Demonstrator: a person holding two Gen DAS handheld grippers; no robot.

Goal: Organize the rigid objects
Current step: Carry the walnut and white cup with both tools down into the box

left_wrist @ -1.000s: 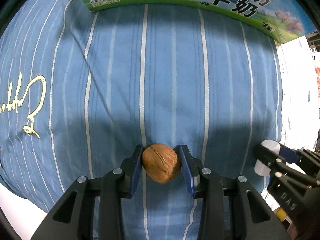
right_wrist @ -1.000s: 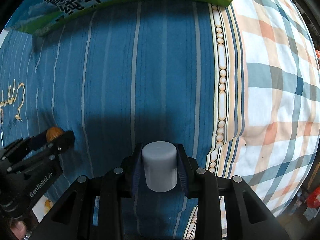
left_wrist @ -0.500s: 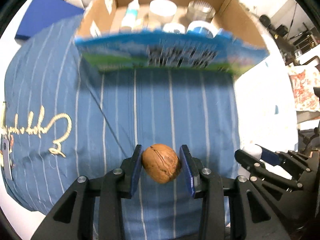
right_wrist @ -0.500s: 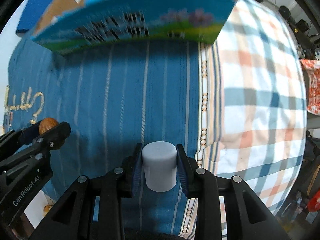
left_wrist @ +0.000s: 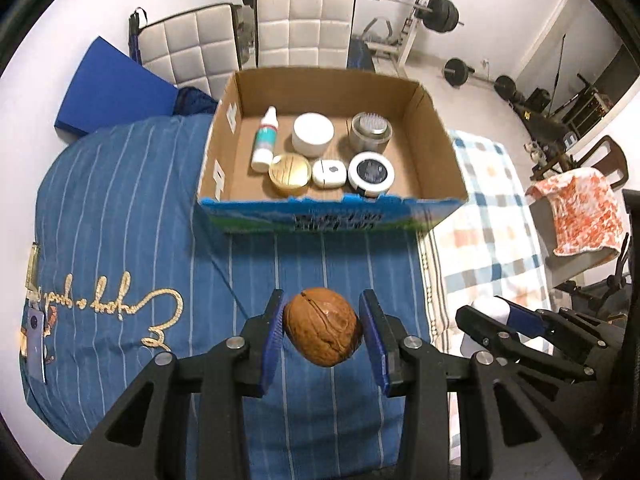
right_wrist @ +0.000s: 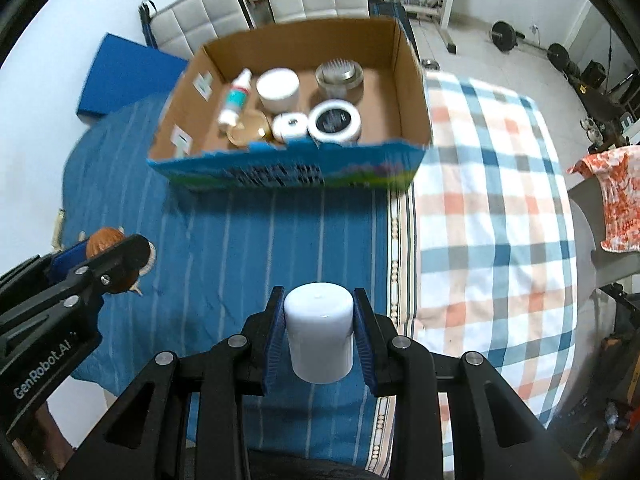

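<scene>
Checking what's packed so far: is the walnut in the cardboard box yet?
Out. The walnut is clamped in the left gripper, above the blue striped bedding, short of the cardboard box.

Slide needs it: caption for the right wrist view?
Right gripper holds a white cylinder above blue bedding, facing the cardboard box.

Glossy, ridged walnut (left_wrist: 322,326); smooth matt plastic cylinder (right_wrist: 319,338); raw cardboard box (left_wrist: 434,128); striped cloth cover (left_wrist: 120,216).
</scene>
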